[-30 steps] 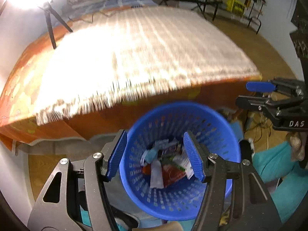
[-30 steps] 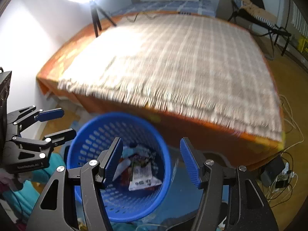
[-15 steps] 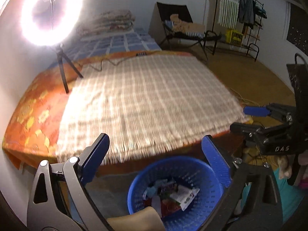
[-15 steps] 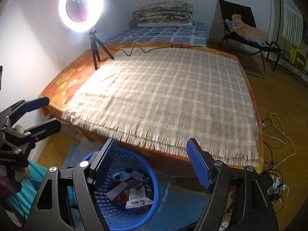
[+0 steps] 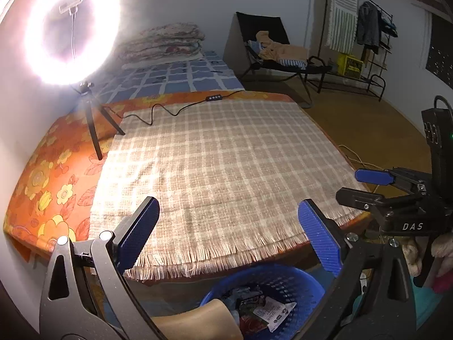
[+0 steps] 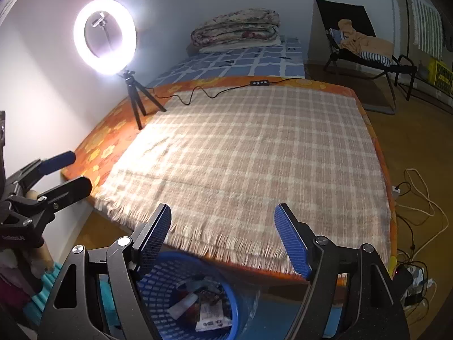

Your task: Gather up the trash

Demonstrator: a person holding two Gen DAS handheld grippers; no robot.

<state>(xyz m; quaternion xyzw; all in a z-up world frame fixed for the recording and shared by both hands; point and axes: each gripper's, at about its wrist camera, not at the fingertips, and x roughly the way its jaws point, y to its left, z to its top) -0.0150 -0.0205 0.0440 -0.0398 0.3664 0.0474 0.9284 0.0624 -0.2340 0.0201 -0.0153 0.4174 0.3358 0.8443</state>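
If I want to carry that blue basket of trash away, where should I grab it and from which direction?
Grip the blue basket by its top rim, coming straight down from above. It stands upright on the floor at the foot of the bed, mouth open upward, so one finger probably fits inside the perforated wall and one outside. The near rim looks easiest; both tongs are open and empty.

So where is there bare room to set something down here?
The plaid blanket is bare from its fringed near edge up to the cable and ring light tripod. The blue basket below already holds wrappers.
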